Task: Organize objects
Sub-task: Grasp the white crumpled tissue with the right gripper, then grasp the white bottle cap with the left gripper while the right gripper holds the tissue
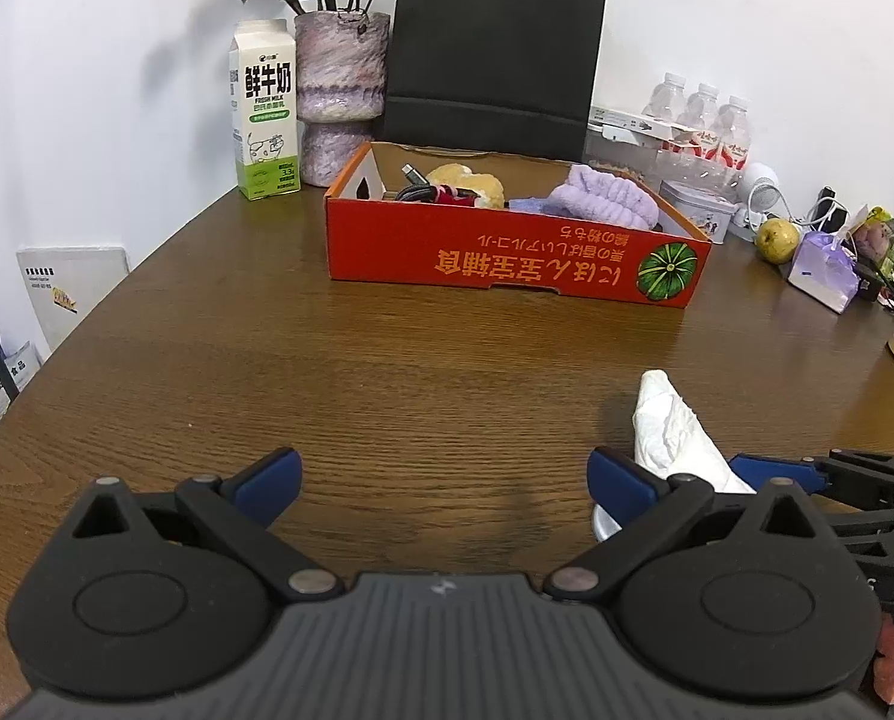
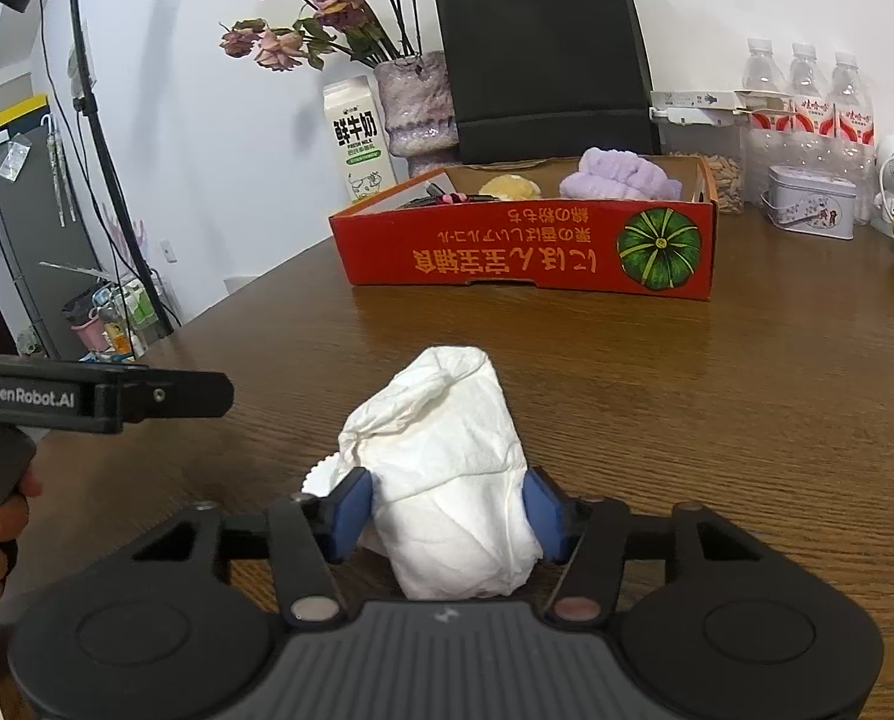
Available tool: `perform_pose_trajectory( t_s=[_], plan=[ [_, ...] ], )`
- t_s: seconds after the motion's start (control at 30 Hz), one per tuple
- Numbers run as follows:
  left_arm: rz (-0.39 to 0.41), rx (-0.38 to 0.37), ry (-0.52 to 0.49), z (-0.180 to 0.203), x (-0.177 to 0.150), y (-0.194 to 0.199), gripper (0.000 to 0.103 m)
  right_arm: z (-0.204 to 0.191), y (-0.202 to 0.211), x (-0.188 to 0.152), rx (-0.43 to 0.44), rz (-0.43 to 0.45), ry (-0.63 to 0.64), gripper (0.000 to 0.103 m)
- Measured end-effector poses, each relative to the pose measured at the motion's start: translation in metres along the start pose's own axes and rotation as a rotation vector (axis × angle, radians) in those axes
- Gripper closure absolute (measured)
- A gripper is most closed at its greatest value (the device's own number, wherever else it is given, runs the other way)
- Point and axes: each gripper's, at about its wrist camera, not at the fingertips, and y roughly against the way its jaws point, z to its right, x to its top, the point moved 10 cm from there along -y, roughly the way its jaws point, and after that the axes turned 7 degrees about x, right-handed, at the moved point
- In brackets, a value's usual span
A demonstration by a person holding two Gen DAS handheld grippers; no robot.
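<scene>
The right claw (image 2: 450, 510) had its pads against the white tissue bundle (image 2: 441, 480) on the surface (image 2: 717, 420). It needed gentle, even pressure before lifting toward the red box (image 2: 525, 252). The left claw (image 1: 444, 480) stood open, empty.

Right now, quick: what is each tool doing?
Left tool: open, nothing between its pads.
Right tool: closed on the white tissue wad.

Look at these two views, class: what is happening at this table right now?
A person is tidying a wooden table with two handheld grippers. The right gripper has its blue pads against a crumpled white tissue bundle. The left gripper is open and empty. Behind stands an orange cardboard box already holding a purple cloth and other items.
</scene>
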Motion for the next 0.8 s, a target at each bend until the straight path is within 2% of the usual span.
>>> perform_pose_trajectory(
  t_s=[0.03, 0.27, 0.53, 0.8],
  plan=[
    [0.0, -0.002, -0.002, 0.001, 0.0, 0.0, 0.0, 0.0, 0.001, 0.0, 0.003, 0.002, -0.003, 0.057],
    [-0.014, -0.023, -0.026, 0.015, -0.004, -0.003, 0.0, 0.0, 0.014, 0.002, -0.023, 0.066, -0.009, 0.063],
    [-0.036, -0.057, -0.063, 0.04, -0.013, -0.011, 0.0, 0.013, 0.035, 0.008, -0.154, 0.154, 0.003, 0.064],
    [-0.063, -0.081, -0.103, 0.066, -0.025, -0.02, 0.0, 0.026, 0.048, 0.011, -0.233, 0.203, -0.003, 0.064]
  ],
)
